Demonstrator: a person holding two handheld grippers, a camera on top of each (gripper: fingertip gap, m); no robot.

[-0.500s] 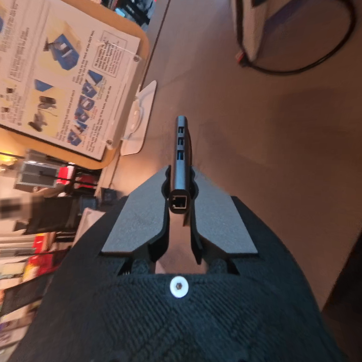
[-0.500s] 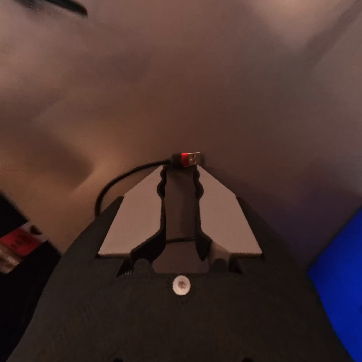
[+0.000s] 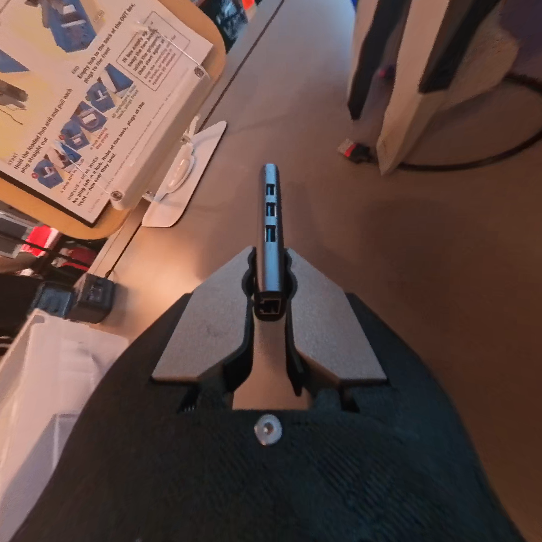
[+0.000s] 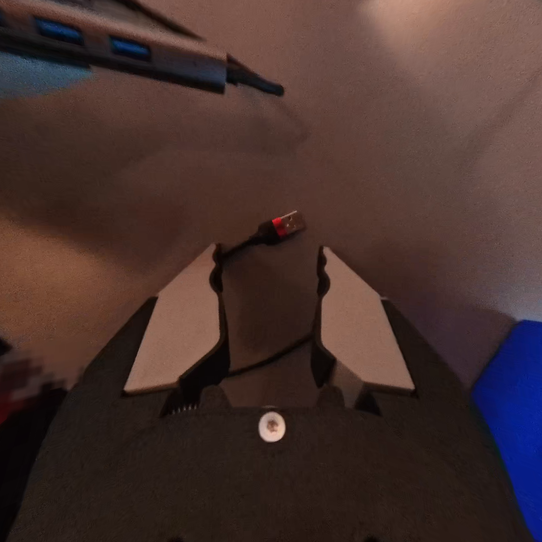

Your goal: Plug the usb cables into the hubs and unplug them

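My left gripper (image 3: 269, 256) is shut on a slim grey USB hub (image 3: 271, 205), held edge-up above the brown table (image 3: 396, 293). Its three blue ports face up and all are empty. The hub also shows blurred at the top left of the right wrist view (image 4: 123, 55). My right gripper (image 4: 268, 247) is open and empty. A black USB cable's red-banded plug (image 4: 287, 224) lies on the table just past its fingertips, and the cable runs under the jaws. In the left wrist view the right gripper's white fingers (image 3: 401, 102) point down beside the same plug (image 3: 352, 149).
A printed instruction sheet (image 3: 88, 102) on a white stand (image 3: 187, 176) stands at the left by a wooden board. A small black box (image 3: 91, 296) sits at the table's left edge. A blue box (image 4: 516, 410) is at the right. The cable loops at the far right (image 3: 498, 152).
My right gripper's jaws have opened wider, and the plug now lies free ahead of them. The hub has come into the right wrist view, and the right gripper into the left one.
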